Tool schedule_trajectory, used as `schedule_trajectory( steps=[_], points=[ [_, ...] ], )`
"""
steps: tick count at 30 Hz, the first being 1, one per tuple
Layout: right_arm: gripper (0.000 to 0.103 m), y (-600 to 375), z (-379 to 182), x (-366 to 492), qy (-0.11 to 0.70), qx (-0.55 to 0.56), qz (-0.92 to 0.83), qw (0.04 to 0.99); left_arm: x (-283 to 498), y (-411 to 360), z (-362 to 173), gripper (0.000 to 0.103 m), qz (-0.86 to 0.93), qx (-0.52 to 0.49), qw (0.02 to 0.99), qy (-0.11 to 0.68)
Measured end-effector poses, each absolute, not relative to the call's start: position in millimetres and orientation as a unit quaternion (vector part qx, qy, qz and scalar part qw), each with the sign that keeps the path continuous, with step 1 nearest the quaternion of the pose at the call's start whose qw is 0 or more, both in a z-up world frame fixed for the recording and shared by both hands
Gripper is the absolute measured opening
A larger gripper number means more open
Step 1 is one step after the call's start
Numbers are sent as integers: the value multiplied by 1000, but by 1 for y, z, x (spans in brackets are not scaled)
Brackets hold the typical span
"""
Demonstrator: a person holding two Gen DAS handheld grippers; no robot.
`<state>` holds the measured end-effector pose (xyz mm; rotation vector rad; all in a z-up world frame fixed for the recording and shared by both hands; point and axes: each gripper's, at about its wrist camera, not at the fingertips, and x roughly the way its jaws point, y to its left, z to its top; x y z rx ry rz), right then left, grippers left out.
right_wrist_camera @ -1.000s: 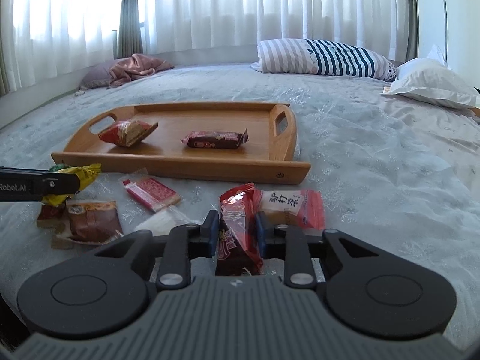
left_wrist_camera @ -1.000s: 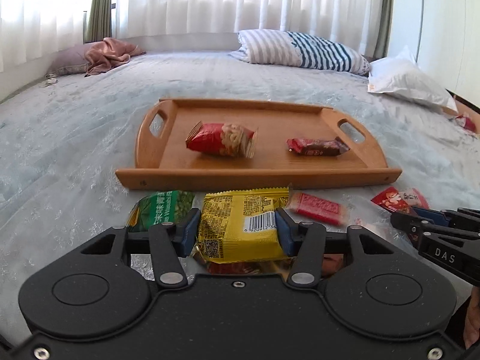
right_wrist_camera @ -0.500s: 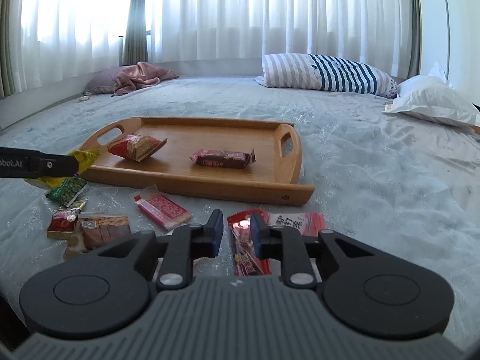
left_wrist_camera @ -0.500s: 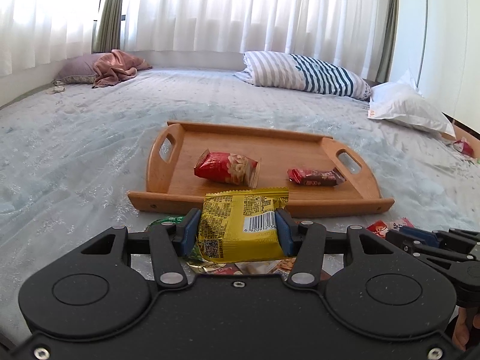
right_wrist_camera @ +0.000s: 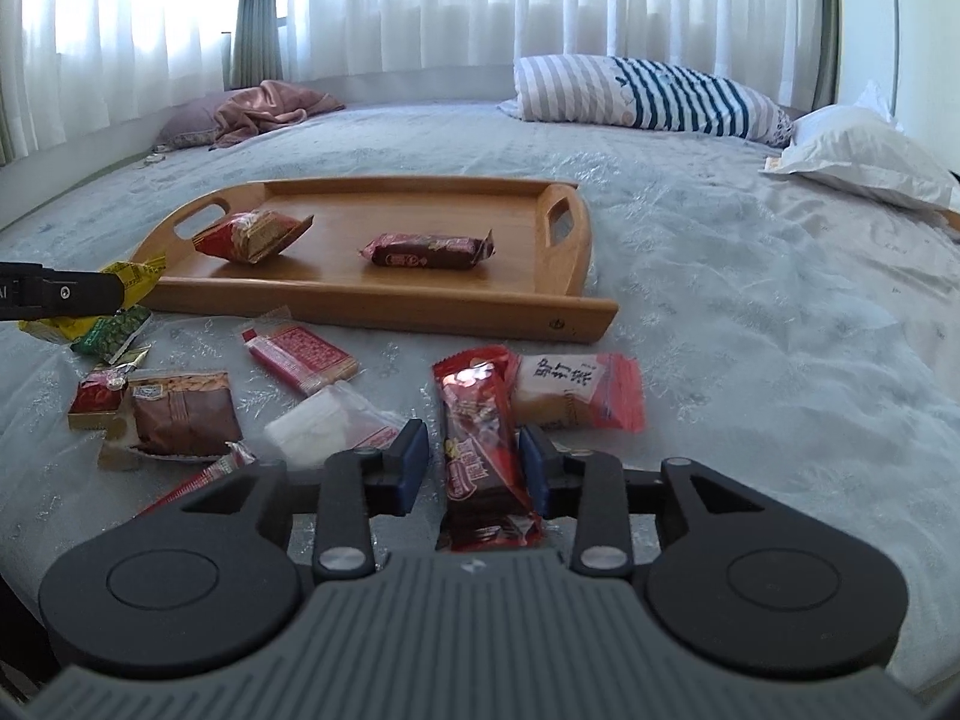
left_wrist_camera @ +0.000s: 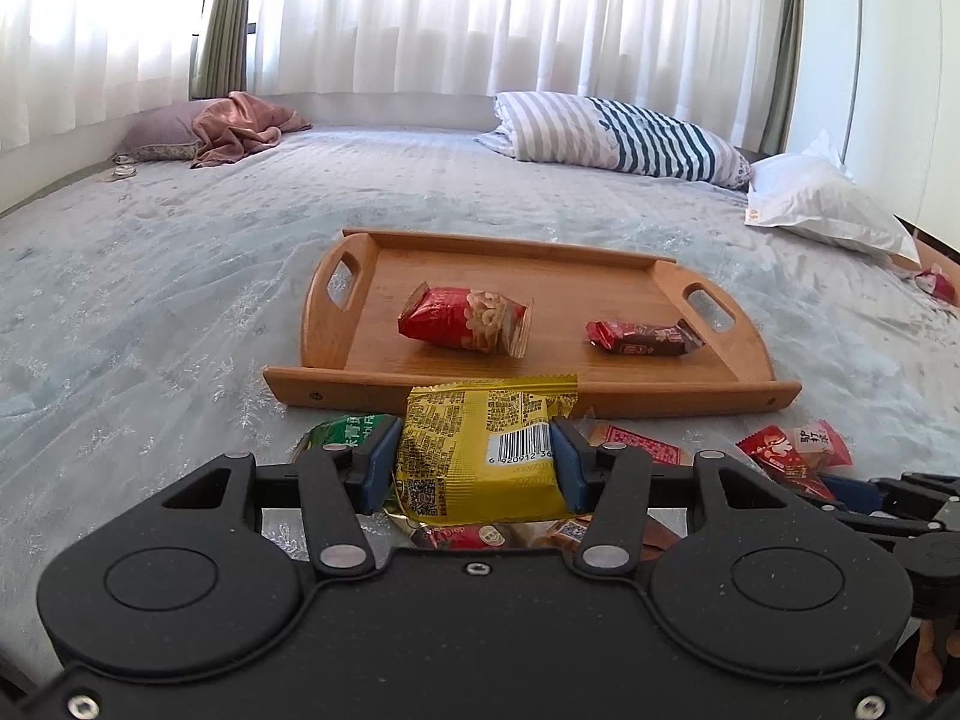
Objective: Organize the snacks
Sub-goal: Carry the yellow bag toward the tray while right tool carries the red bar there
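Note:
My left gripper (left_wrist_camera: 474, 459) is shut on a yellow snack packet (left_wrist_camera: 480, 450) and holds it above the bed, just short of the wooden tray (left_wrist_camera: 528, 393). The tray holds a red peanut pack (left_wrist_camera: 465, 319) and a dark red bar (left_wrist_camera: 642, 339). My right gripper (right_wrist_camera: 474, 465) is open, its jaws on either side of a red snack bar (right_wrist_camera: 480, 438) that lies on the bed. The left gripper's finger (right_wrist_camera: 54, 295) and the yellow packet (right_wrist_camera: 129, 276) show at the left of the right wrist view.
Loose snacks lie on the bed in front of the tray (right_wrist_camera: 372, 300): a red-white pack (right_wrist_camera: 576, 387), a pink wafer (right_wrist_camera: 300, 357), a clear packet (right_wrist_camera: 330, 423), a brown cake pack (right_wrist_camera: 180, 411), a green pack (right_wrist_camera: 114, 333). Pillows (right_wrist_camera: 654, 96) lie far behind.
My left gripper lifted the yellow packet and drew back a little from the tray. My right gripper opened wider around the red bar, which now lies on the bed.

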<state>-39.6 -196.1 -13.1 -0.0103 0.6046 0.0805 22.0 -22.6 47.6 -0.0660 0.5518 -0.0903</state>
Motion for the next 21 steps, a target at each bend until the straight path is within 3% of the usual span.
schedule_trajectory(
  steps=[11,21],
  points=[
    [29,-198,23,-34,254,41,57,965,39,-10,64,50,-22,-32,969,245],
    [29,-201,47,27,236,55,37,969,107,4,81,50,8,-45,973,224]
  ],
)
